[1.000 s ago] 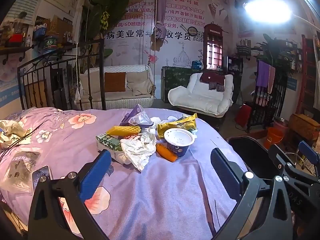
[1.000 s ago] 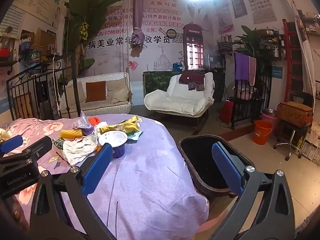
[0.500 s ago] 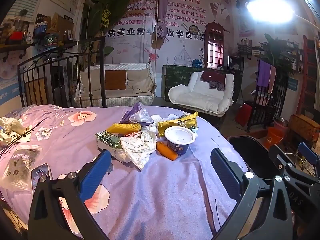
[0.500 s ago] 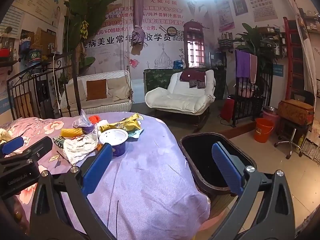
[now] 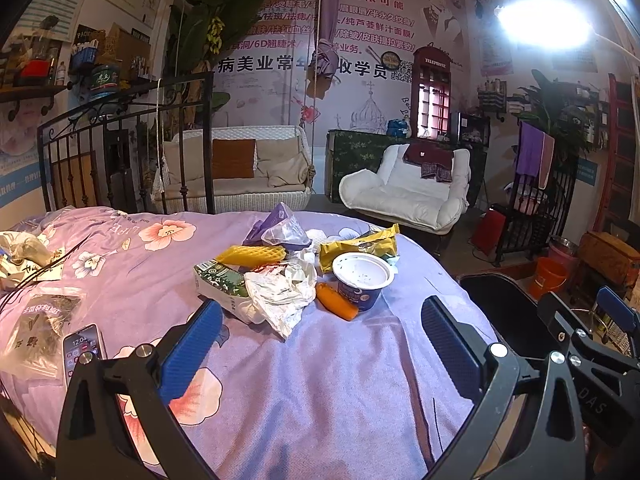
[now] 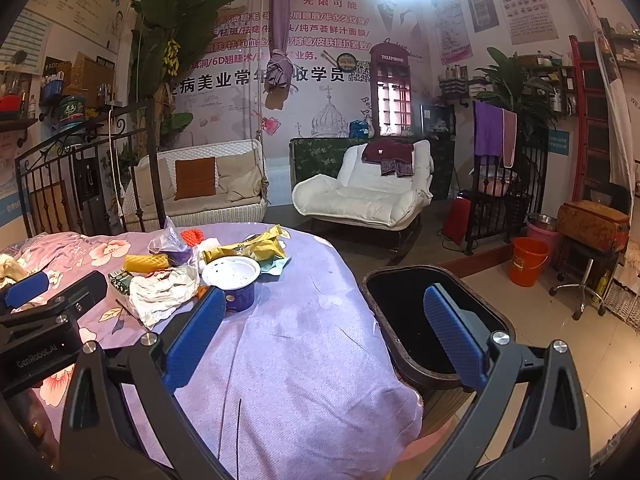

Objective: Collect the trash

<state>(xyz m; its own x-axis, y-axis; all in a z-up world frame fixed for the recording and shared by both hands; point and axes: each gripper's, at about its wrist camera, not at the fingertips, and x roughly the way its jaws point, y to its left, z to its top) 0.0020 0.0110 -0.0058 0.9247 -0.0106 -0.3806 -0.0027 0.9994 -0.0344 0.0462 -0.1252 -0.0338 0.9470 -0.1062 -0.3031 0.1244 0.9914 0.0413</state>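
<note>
A heap of trash lies on the purple floral bedspread (image 5: 320, 380): a blue cup with a white lid (image 5: 362, 280), an orange tube (image 5: 336, 301), crumpled white wrapper (image 5: 280, 296), a green-white carton (image 5: 218, 282), a yellow foam net (image 5: 250, 256), a yellow snack bag (image 5: 358, 244) and a clear plastic bag (image 5: 282, 232). The cup also shows in the right wrist view (image 6: 232, 280). A black trash bin (image 6: 420, 320) stands beside the bed on the right. My left gripper (image 5: 320, 344) is open and empty, short of the heap. My right gripper (image 6: 324, 336) is open and empty, between bed and bin.
A phone (image 5: 82, 350) and a clear packet (image 5: 38, 328) lie on the bed at left, with crumpled paper (image 5: 20, 252) beyond. A black iron bed frame (image 5: 120, 152) stands behind. A white armchair (image 6: 360, 196), an orange bucket (image 6: 528, 260) and a stool (image 6: 588, 280) stand on the floor.
Both grippers have moved slightly forward toward the heap; the view has shifted a little. Both stay open and empty.
</note>
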